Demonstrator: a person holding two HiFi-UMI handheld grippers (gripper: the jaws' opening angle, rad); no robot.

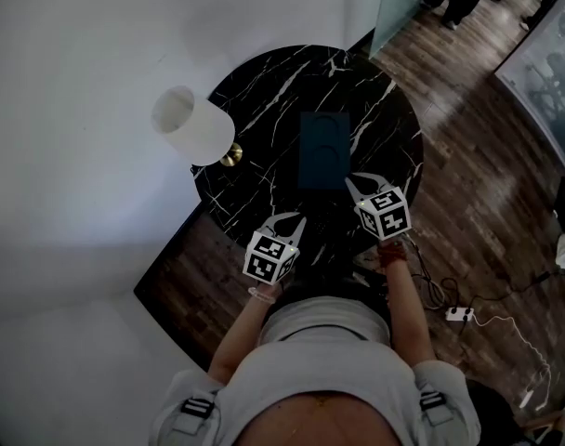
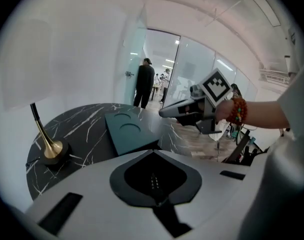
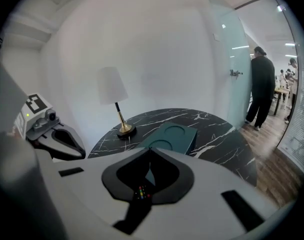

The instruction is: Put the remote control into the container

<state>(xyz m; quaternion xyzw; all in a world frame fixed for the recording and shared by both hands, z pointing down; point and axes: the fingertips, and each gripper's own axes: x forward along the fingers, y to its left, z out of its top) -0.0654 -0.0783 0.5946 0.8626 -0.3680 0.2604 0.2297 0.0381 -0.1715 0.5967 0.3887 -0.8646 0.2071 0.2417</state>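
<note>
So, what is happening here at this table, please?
A person stands at a round black table with a hand-held gripper in each hand. The left hand-held gripper is shut on a dark remote, the right hand-held gripper on a second remote with coloured buttons. Both are on the person's side of the teal container in the table's middle. Neither remote is in the container yet.
</note>
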